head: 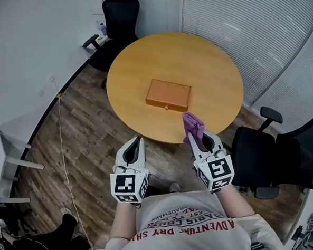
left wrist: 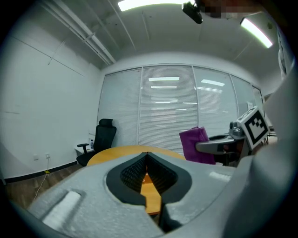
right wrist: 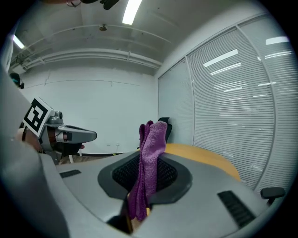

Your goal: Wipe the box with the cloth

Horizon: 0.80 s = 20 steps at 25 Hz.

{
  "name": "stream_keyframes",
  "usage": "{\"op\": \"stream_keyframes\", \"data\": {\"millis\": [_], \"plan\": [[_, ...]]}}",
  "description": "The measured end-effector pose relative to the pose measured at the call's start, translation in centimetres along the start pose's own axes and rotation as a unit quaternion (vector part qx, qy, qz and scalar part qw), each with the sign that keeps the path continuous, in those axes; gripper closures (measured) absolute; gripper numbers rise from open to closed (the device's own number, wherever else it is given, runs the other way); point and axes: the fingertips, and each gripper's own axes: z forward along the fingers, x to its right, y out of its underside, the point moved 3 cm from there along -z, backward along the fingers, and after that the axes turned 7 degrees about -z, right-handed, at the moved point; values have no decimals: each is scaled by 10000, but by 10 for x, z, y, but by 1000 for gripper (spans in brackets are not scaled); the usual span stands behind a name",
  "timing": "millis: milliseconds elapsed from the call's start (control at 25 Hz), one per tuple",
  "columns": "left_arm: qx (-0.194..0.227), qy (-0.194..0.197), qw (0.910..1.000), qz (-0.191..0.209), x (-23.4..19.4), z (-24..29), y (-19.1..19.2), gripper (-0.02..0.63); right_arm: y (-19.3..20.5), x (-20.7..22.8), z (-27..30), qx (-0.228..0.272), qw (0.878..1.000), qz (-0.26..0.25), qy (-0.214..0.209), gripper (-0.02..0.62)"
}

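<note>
Fuzzy cloth (right wrist: 151, 153), smooth wooden box (head: 168, 94) — matt table (head: 142, 59)

Shirt (head: 171, 241) txt, upside down: "ADVENTURE", "TRADEMARK", "EST"; rest unclear

left gripper (head: 137, 141) and right gripper (head: 204, 137): grey shells, black ribbed pads (left wrist: 132, 174), black-and-white marker cubes (head: 129, 185); white t-shirt (head: 189, 232) with red lettering.

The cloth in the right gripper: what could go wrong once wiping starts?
1. The cloth is held by the right gripper as a narrow bunch between its fingers, so dragging it over a surface might tug it loose.
2. The box lies free on the table. The left gripper, shut and empty, is nowhere near it to steady it, so a wipe could shove the box along.
</note>
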Motion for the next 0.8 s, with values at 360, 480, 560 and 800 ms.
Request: {"op": "stream_keyframes", "data": {"millis": [360, 480, 560, 800], "plan": [[-157, 328, 9993, 23, -50, 86, -5, 597, 7, 19, 83, -306, 9992, -119, 206, 528], [-249, 506, 9984, 77, -71, 120, -13, 597, 5, 28, 113, -437, 9983, -81, 376, 528], [-312, 602, 9976, 114, -87, 144, -18, 597, 3, 33, 133, -532, 9974, -13, 481, 528], [-536, 1005, 9934, 126, -130, 209, -21, 597, 15, 49, 196, -1040, 9915, -108, 780, 526]]}}
